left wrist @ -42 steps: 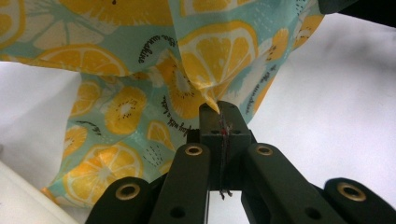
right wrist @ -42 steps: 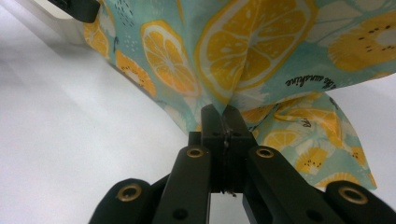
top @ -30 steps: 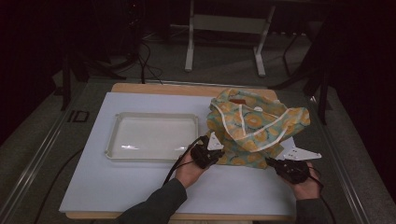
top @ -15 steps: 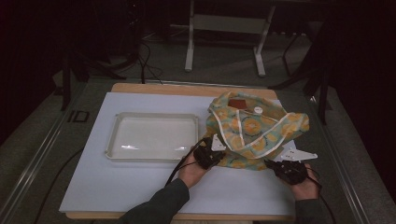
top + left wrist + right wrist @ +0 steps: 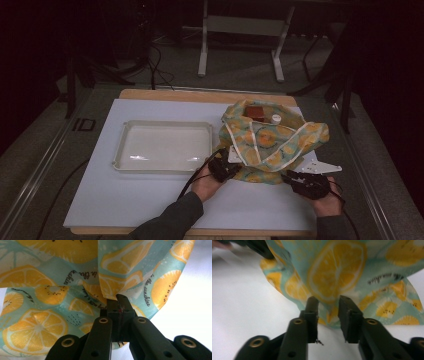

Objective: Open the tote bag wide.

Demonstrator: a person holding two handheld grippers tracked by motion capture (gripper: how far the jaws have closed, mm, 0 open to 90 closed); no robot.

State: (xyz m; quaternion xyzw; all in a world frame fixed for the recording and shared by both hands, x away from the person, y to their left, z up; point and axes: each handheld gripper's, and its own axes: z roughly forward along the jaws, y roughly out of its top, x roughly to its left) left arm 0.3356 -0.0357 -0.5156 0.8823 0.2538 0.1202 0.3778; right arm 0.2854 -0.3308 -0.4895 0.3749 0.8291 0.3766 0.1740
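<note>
Fabric of the fruit-print bag (image 5: 270, 145) sits on the right half of the white table (image 5: 150, 200), just beside the empty tray (image 5: 162, 147), with a brown item (image 5: 256, 111) and a white cap (image 5: 276, 118) visible in its open mouth.

We hold the left gripper (image 5: 117, 298) at the bag's near-left edge, its jaws pressed together on a fold of the cloth. In the high view the same left gripper (image 5: 223, 169) touches the bag.

We hold the right gripper (image 5: 328, 303) at the near-right corner. Its jaws have just been opening and now stand apart. A lobe of cloth hangs between them, but the pads do not press on it. In the high view the right gripper (image 5: 305, 182) rests on the table beside the bag.

Compared with a second ago, the bag lies lower and flatter on the table and its right side has settled.

We judge that the right side has been released while the left grip is kept. The next step is probably a new hold with the right gripper, or reaching for the contents.
</note>
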